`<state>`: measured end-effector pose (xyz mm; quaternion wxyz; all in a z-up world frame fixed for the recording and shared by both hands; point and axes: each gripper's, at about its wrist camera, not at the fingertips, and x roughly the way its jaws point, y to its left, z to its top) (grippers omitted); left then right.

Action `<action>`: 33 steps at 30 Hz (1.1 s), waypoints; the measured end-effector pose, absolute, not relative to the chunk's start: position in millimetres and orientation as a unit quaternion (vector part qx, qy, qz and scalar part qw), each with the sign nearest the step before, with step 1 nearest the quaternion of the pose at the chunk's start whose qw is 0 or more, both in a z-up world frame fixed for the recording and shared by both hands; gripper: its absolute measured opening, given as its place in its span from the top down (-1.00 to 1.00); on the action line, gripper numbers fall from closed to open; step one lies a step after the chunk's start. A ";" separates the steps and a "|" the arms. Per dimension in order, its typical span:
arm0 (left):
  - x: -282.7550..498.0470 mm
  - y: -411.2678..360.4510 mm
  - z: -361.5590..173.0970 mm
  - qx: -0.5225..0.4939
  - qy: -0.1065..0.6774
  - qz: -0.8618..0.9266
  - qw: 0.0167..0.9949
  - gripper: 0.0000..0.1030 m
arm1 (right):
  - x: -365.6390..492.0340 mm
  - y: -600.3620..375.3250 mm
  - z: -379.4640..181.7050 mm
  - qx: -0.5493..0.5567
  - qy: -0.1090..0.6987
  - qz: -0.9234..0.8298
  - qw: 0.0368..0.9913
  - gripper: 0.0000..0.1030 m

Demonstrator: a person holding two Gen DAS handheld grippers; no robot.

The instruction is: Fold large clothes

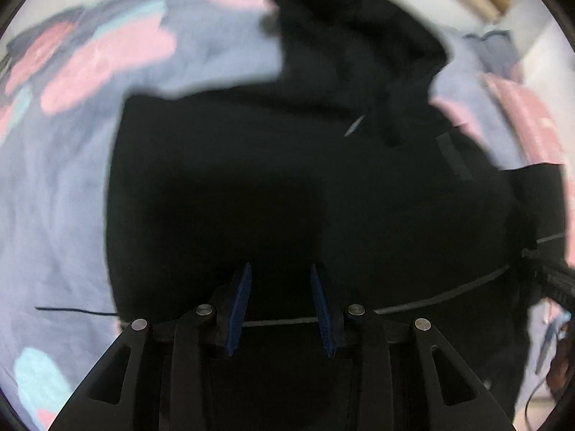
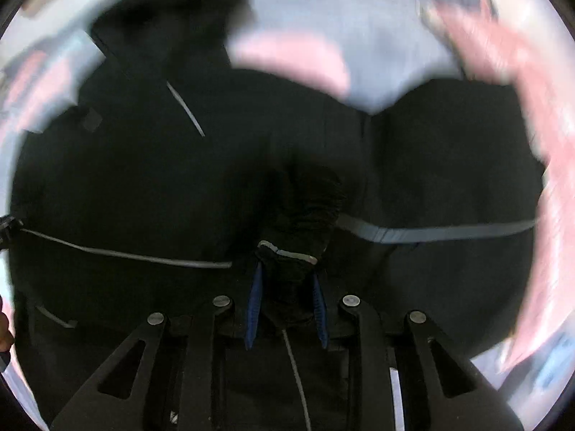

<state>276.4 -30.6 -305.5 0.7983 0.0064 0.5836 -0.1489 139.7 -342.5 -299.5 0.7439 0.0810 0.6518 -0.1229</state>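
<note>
Mid-fold, right gripper pinches a bunched edge of the black garment — left gripper open, empty — ready to carry it across the bedsheet.

Black fabric garment with thin grey trim lines; lavender bedsheet patterned with pink and pale blue patches.

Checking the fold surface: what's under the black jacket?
A lavender bedsheet with pink and blue patches shows around the black jacket. Anything directly beneath it is covered.
</note>
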 end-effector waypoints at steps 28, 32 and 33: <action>265.5 -66.7 -306.6 0.077 0.601 -0.114 0.787 -0.13 | 137.2 -332.4 -267.4 0.110 0.616 -0.043 0.779 -0.26; 251.3 -69.3 -288.1 0.049 0.605 -0.155 0.779 -0.13 | 99.1 -389.9 -202.1 0.148 0.551 -0.069 0.819 -0.29; 245.7 -73.8 -283.1 0.052 0.602 -0.163 0.780 -0.13 | 103.1 -409.6 -193.8 0.152 0.542 -0.083 0.823 -0.29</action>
